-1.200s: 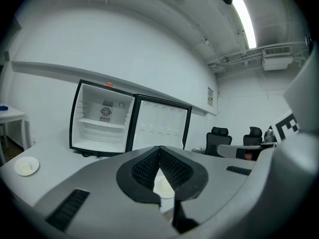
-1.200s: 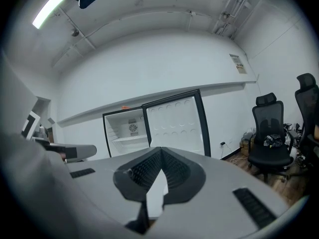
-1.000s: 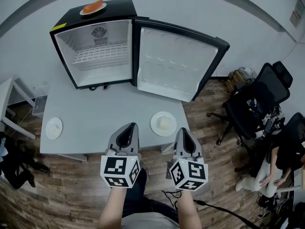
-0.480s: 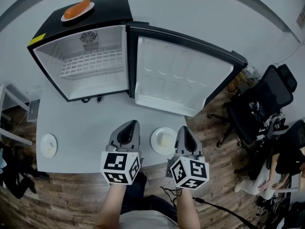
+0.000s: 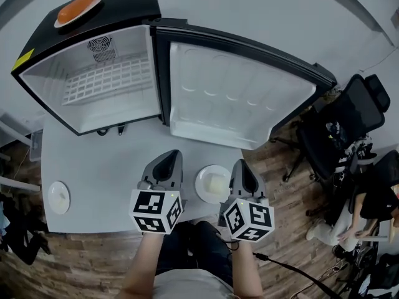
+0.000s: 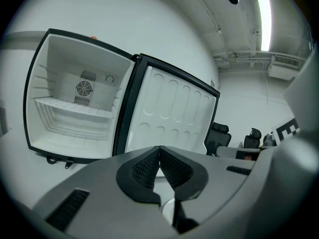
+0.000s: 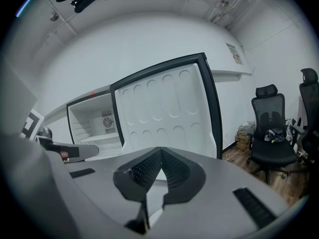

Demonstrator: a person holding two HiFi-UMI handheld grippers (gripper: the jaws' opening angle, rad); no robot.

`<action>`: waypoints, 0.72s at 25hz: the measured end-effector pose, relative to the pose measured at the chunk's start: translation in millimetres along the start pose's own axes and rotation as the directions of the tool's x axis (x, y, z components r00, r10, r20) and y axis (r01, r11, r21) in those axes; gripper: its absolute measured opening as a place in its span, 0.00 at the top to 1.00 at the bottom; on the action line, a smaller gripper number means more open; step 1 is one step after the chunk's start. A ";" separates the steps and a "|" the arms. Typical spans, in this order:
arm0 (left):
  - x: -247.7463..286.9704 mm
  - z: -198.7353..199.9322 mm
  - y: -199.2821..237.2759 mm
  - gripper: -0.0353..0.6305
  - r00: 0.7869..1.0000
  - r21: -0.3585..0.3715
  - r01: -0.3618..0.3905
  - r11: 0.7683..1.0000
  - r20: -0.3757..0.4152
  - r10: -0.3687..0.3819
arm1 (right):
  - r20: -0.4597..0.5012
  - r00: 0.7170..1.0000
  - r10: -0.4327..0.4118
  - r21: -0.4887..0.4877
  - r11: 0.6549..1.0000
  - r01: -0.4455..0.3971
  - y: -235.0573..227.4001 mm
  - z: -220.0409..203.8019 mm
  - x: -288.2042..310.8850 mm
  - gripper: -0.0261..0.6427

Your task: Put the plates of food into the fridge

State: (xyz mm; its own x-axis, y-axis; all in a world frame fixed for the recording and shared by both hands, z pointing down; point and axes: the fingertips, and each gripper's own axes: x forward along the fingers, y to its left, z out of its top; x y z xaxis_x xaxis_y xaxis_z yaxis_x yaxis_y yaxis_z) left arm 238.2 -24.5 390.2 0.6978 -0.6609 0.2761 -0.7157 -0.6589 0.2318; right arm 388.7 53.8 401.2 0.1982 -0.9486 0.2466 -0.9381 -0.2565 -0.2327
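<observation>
A black mini fridge [image 5: 93, 73] stands on the grey table [image 5: 112, 167], door [image 5: 240, 95] swung wide to the right, its white inside and wire shelf bare. On its top rests a plate with an orange food [image 5: 78, 8]. A white plate with a pale piece of food [image 5: 213, 183] lies near the table's front edge, between my two grippers. Another small plate of food [image 5: 58, 197] lies at the table's left. My left gripper [image 5: 167, 161] and right gripper [image 5: 240, 167] are both shut with nothing in them, side by side above the front edge, pointing at the fridge [image 6: 79, 103] [image 7: 94, 123].
Black office chairs [image 5: 346, 123] stand on the wooden floor at the right, and a seated person [image 5: 374, 210] is at the far right. A cable [image 5: 293, 276] trails on the floor by my legs. A white wall rises behind the fridge.
Both grippers have come forward toward the table and fridge, still shut. The fridge and plates now appear larger and nearer; the middle plate lies right between the grippers.
</observation>
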 end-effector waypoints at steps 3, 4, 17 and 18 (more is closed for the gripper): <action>10.1 -14.4 -4.8 0.94 0.999 -0.014 0.010 1.000 -0.041 -0.011 | -0.044 0.999 -0.013 -0.011 1.000 0.012 -16.7 -13.2 3.4 0.94; 13.7 -21.2 -5.9 0.94 0.998 -0.023 0.011 1.000 -0.060 -0.012 | -0.063 0.998 -0.015 -0.008 1.000 0.014 -23.7 -19.5 5.7 0.94; 35.1 -160.2 7.6 0.94 0.914 -0.160 -0.073 0.984 -0.406 0.001 | -0.507 0.844 0.174 0.117 0.984 -0.132 -92.8 -166.6 23.0 0.94; 35.9 -171.6 7.3 0.94 0.899 -0.171 -0.079 0.982 -0.439 -0.004 | -0.537 0.824 0.183 0.131 0.983 -0.133 -95.0 -177.8 21.8 0.94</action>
State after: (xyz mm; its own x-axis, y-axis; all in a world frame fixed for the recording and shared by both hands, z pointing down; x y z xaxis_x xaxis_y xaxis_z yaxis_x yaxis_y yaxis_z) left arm 253.0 8.6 561.9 0.6171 -0.4335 0.6566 -0.7630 -0.5335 0.3649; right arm 431.7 90.4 596.0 -0.1606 -0.7286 0.6658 -0.9109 -0.1503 -0.3842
